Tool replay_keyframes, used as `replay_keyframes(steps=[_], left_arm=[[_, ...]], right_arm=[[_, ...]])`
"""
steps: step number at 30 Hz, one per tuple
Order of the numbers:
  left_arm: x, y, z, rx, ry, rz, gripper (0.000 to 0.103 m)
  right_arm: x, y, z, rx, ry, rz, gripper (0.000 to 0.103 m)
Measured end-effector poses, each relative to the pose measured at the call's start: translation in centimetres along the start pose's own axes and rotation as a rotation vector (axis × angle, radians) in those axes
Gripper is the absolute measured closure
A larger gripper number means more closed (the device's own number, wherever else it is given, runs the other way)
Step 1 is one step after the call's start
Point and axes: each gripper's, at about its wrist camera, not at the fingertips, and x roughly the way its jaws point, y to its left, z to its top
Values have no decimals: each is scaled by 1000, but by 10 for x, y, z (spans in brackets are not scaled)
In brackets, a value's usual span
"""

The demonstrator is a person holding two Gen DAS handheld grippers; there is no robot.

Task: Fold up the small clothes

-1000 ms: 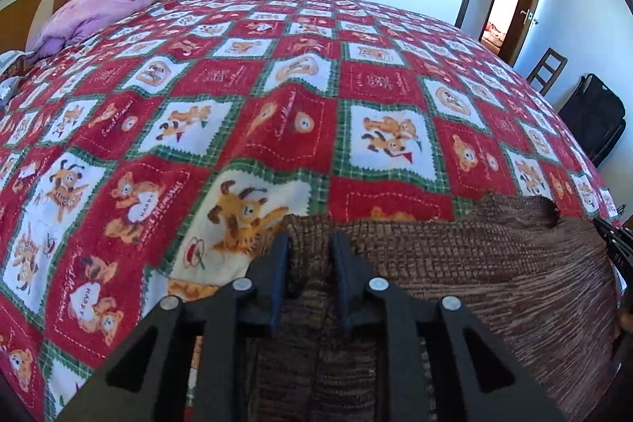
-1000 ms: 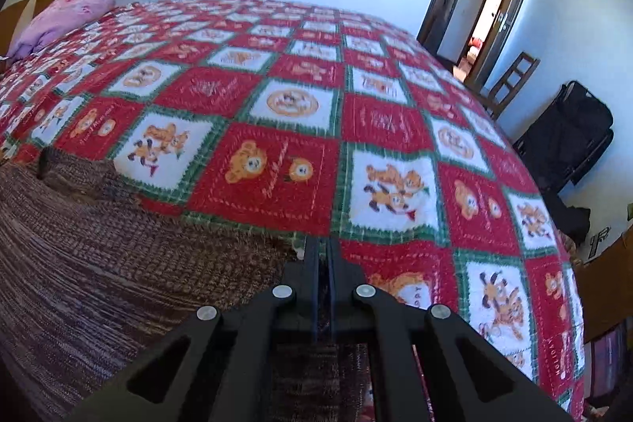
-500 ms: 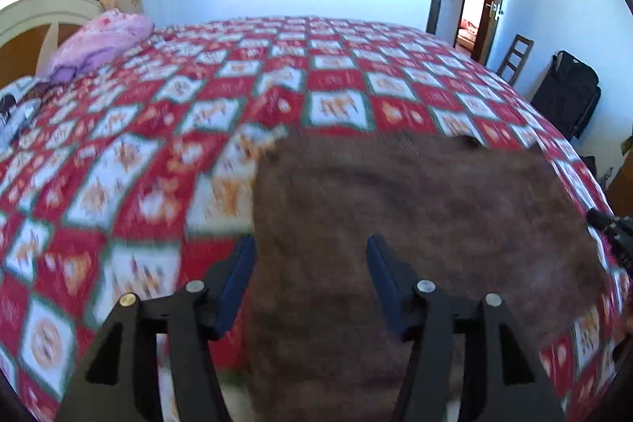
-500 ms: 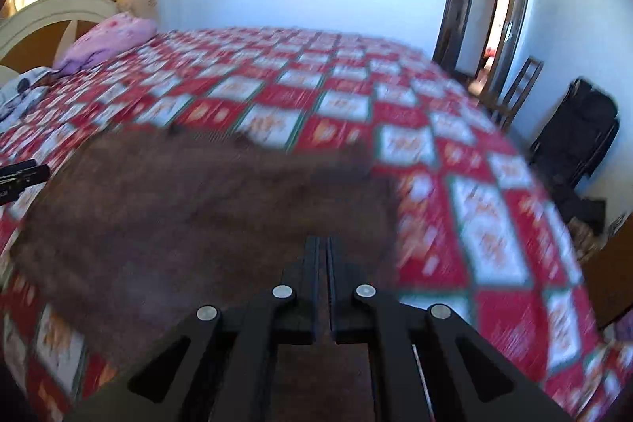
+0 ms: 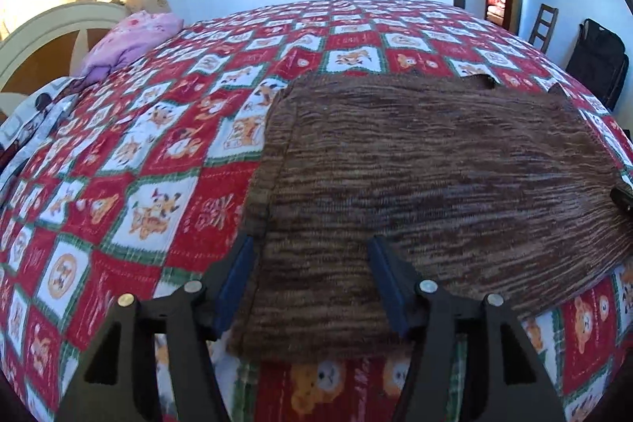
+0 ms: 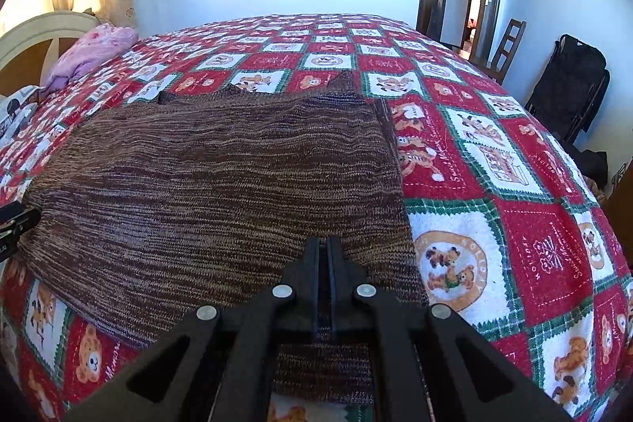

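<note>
Brown striped knit garment [image 5: 435, 184] flat on red-and-white checked bedspread [image 5: 138, 153], left tongs [image 5: 310, 279] wide apart astride its near-left corner, right tongs [image 6: 325, 287] clamped on its near-right hem.

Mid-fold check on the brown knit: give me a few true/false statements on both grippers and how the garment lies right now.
1. The left gripper is open, its fingers either side of the brown knit garment's near edge. True.
2. The right gripper is open. False: its fingers are shut, with knit fabric showing between them.
3. The garment lies spread on the patterned bedspread. True.
4. The garment is bunched in a ball beside the pink pillow. False: it lies flat, well away from the pillow.
</note>
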Motion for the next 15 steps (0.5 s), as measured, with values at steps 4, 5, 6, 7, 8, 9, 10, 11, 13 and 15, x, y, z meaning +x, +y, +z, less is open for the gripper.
replay_keyframes(steps=[4,5,6,7,8,9,10,11,13,15], left_arm=[[-18,2,-8,-9,-28,46,22],[-24,2,-10,-17,-39,42,19],[-28,3,-11,-26,-45,36,16],[-32,4,-14,-39,-49,27,8],[-36,5,-17,-57,-47,15,3],[-38,6,-20,-79,-39,4,2],[-40,10,-27,-124,-19,-15,1],[-41,13,-32,-156,-11,-41,1],[-43,21,-46,-232,-10,-134,1],[-39,33,-59,-330,1,-213,3]], right_arm=[[0,-3,-1,24,-12,19,99],[0,-3,-1,26,-14,20,99],[0,-3,-1,26,-15,19,99],[-1,-2,-1,23,-17,15,99],[-1,-1,-2,20,-18,12,99],[-1,-1,-2,16,-19,8,99],[-1,0,-2,13,-20,3,99],[-2,1,-2,9,-22,-1,98],[-2,1,-3,7,-25,-4,98],[-2,0,-3,14,-25,3,98]])
